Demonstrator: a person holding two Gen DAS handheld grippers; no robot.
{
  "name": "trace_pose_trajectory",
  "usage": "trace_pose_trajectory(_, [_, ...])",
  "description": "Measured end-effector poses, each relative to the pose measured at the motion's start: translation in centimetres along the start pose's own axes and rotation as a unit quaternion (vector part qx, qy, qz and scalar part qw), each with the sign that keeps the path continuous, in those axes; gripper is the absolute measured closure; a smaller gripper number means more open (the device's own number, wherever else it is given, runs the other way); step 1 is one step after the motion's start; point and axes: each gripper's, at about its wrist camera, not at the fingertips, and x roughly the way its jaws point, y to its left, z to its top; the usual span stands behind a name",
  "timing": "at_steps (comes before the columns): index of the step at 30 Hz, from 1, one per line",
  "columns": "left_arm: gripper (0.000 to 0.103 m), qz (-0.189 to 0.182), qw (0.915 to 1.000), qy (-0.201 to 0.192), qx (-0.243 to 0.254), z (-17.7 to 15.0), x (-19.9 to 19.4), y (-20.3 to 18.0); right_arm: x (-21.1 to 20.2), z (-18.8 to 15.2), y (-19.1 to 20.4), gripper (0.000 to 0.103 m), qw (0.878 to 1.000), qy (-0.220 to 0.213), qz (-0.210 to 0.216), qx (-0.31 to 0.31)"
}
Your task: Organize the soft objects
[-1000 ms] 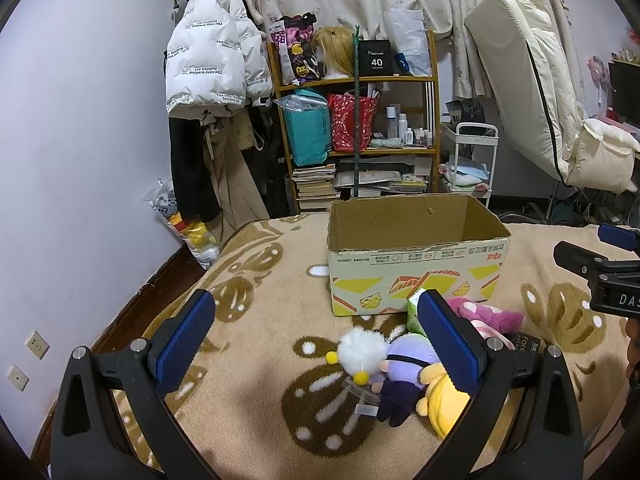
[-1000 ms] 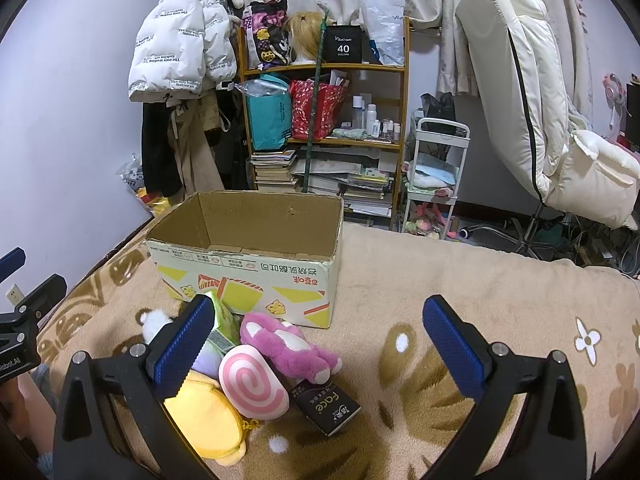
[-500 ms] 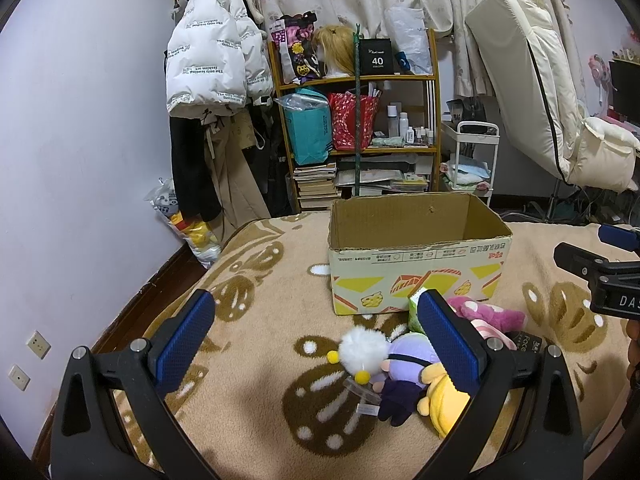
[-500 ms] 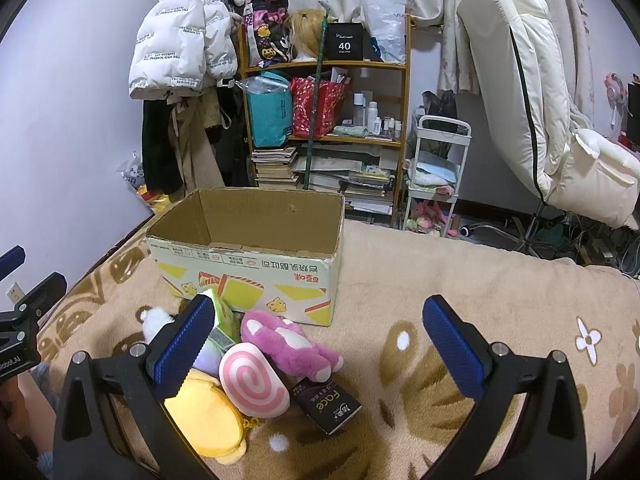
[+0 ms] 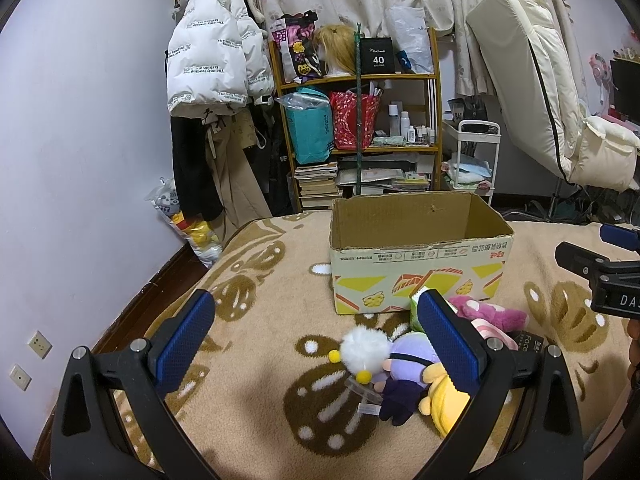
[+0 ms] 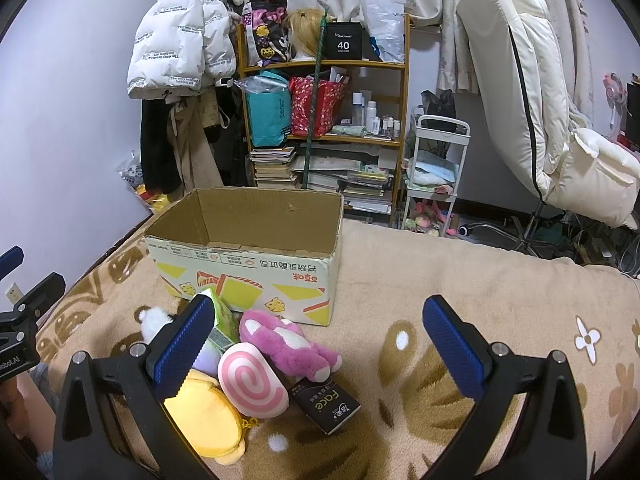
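Observation:
An open cardboard box (image 5: pixel 420 276) (image 6: pixel 244 276) stands on a tan patterned blanket (image 5: pixel 256 304) (image 6: pixel 420 280). In front of it lies a heap of soft toys: a pink plush (image 6: pixel 288 340) (image 5: pixel 492 314), a pink swirl cushion (image 6: pixel 252 384), a yellow plush (image 6: pixel 204 420) (image 5: pixel 444 400), a purple doll with a white pom-pom (image 5: pixel 384 360) and a green pack (image 6: pixel 222 316). A black "face" box (image 6: pixel 324 404) lies beside them. My left gripper (image 5: pixel 316 336) hangs open above the heap's left side. Over the heap's right side my right gripper (image 6: pixel 316 332) is open too. Both hold nothing.
A wooden shelf (image 5: pixel 360 128) crammed with bags, books and bottles stands behind the bed. A white puffer jacket (image 5: pixel 212 60) hangs at the left wall. A white cart (image 6: pixel 436 168) and a cream recliner chair (image 6: pixel 540 100) stand at the right.

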Motion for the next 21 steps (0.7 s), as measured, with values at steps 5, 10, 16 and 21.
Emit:
trace_pose_trajectory(5, [0.003, 0.001, 1.0000, 0.001, 0.000, -0.13, 0.12, 0.29, 0.23, -0.30, 0.11, 0.000, 1.000, 0.001, 0.000, -0.001])
trace_pose_trajectory(10, [0.003, 0.002, 1.0000, 0.001, -0.001, -0.19, 0.26, 0.58, 0.27, -0.37, 0.16, 0.000, 1.000, 0.001, 0.001, -0.001])
trace_pose_trajectory(16, [0.003, 0.003, 1.0000, 0.002, 0.001, -0.37, 0.32, 0.83, 0.23, -0.26, 0.15, 0.000, 1.000, 0.002, 0.000, -0.001])
trace_pose_trajectory(21, [0.003, 0.003, 1.0000, 0.003, 0.002, -0.33, 0.33, 0.72, 0.24, -0.23, 0.17, 0.000, 1.000, 0.002, 0.000, -0.001])
